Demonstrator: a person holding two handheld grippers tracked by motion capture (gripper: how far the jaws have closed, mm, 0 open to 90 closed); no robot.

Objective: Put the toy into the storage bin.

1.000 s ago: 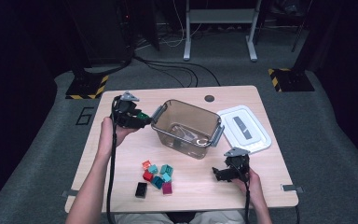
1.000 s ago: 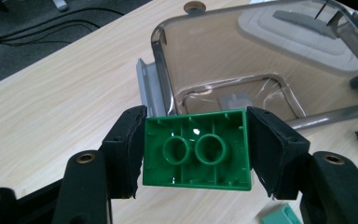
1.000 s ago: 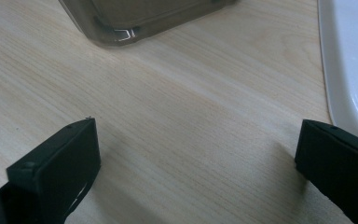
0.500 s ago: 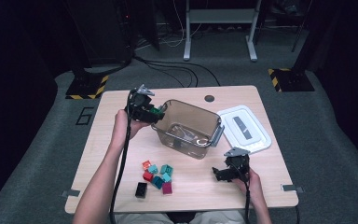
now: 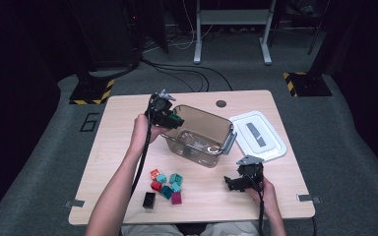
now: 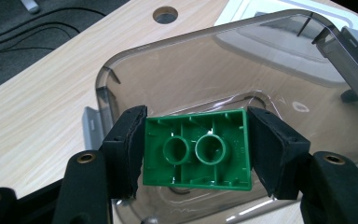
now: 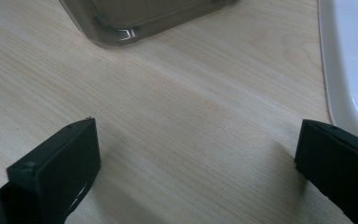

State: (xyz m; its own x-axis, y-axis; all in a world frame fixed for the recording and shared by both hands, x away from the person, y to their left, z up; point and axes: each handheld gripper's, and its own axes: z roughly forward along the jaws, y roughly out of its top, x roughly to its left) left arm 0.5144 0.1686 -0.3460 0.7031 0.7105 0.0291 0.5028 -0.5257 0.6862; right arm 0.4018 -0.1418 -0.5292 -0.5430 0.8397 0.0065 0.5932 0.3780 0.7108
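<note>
- The left gripper (image 6: 196,154) pinches a green plastic building brick (image 6: 198,154) between its black padded jaws; its own view shows the brick's hollow underside with two round tubes, held over the open mouth of the clear, smoky plastic bin (image 6: 223,79).
- In the high view the brick (image 5: 175,118) is just a small green spot at the bin's (image 5: 199,135) left rim.
- The right gripper (image 7: 196,172) has its jaws spread wide with nothing between them, low over the pale wood-grain tabletop (image 7: 191,121); in the high view it (image 5: 231,184) sits near the front right edge.
- The high view also shows a cluster of red, teal, magenta and black bricks (image 5: 165,186) and the flat white rectangular lid (image 5: 257,136) beside the bin.
- A second ago the left gripper was further left, clear of the bin; the right one has kept its place.
</note>
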